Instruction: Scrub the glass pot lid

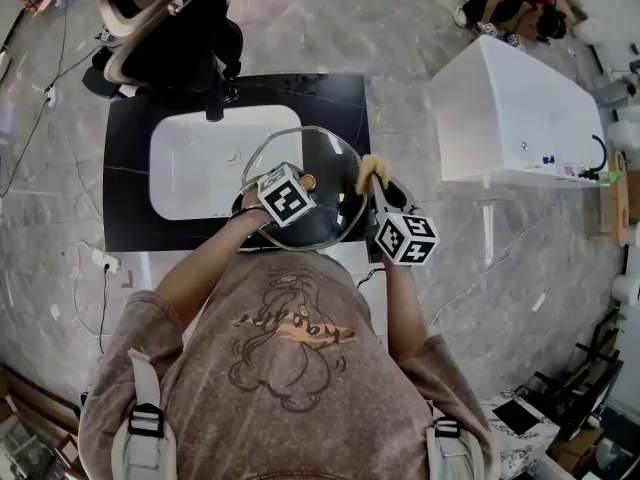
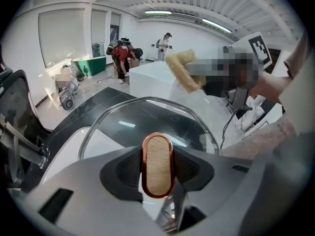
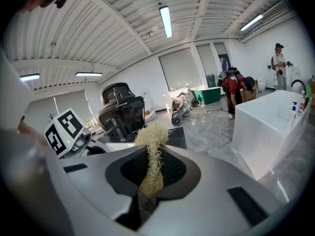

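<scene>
Glass lid (image 1: 322,160): round and clear with a metal rim. It is held up straight ahead of the person, at 12 o'clock, over the right side of a white sink (image 1: 190,173) set in a black counter (image 1: 128,148).
Left gripper (image 1: 298,186): its jaws are clamped from both sides on the lid's knob (image 2: 157,165), a wooden oval edged in copper colour.
Right gripper (image 1: 381,192): its jaws are pinched on a straw-coloured fibrous scrubber (image 1: 370,171), and the frayed tuft sticks out past the jaw tips.
Scrubber position: at the lid's 3 o'clock rim, just beside the glass. Whether it touches cannot be told.
Step in hand: probably bringing the scrubber onto the glass for a scrubbing pass.
Doing it well: hold the knob firmly, because a lid carried by its knob alone may twist under side pressure. Lay the tuft flat, use modest force, and work in overlapping strokes from the 3 o'clock rim toward the knob, keeping the lid over the sink.
Background: an office chair (image 1: 165,13) stands at 11 o'clock and a white tub (image 1: 515,113) at 2 o'clock, both well apart.
</scene>
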`<move>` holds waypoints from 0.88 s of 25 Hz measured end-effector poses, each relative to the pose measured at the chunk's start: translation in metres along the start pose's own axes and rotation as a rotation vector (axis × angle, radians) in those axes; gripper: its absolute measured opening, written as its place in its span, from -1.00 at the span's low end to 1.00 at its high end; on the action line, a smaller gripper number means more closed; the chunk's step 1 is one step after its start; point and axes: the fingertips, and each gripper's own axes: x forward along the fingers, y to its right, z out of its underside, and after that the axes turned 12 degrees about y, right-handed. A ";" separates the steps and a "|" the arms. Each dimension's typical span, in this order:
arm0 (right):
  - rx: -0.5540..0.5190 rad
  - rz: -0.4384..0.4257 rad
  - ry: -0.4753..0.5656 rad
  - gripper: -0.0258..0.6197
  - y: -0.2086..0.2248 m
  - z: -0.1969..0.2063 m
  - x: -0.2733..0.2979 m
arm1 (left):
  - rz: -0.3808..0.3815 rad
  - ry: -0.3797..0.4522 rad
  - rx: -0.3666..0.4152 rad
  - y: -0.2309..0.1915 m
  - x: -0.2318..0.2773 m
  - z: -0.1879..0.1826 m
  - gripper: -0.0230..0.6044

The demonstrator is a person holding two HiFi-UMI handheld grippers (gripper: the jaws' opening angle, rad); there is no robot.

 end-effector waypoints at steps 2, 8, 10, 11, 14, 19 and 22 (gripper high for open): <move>-0.007 -0.005 -0.018 -0.76 0.003 0.006 0.003 | 0.015 -0.023 0.025 0.003 0.009 0.000 -0.36; -0.049 -0.047 -0.081 -0.76 0.006 0.021 0.016 | 0.060 -0.056 0.072 0.014 0.028 -0.006 -0.36; -0.056 -0.054 -0.098 -0.76 0.007 0.026 0.020 | 0.064 -0.065 0.085 0.017 0.032 -0.008 -0.36; -0.060 -0.058 -0.107 -0.76 0.008 0.028 0.022 | 0.062 -0.076 0.086 0.017 0.034 -0.005 -0.36; -0.075 -0.083 -0.137 -0.76 0.006 0.035 0.031 | 0.056 -0.086 0.093 0.018 0.038 -0.004 -0.36; -0.148 -0.166 -0.197 -0.76 -0.003 0.040 0.058 | 0.036 -0.072 0.098 0.020 0.045 -0.003 -0.36; -0.196 -0.225 -0.230 -0.76 -0.013 0.040 0.074 | 0.026 -0.059 0.101 0.022 0.046 -0.004 -0.36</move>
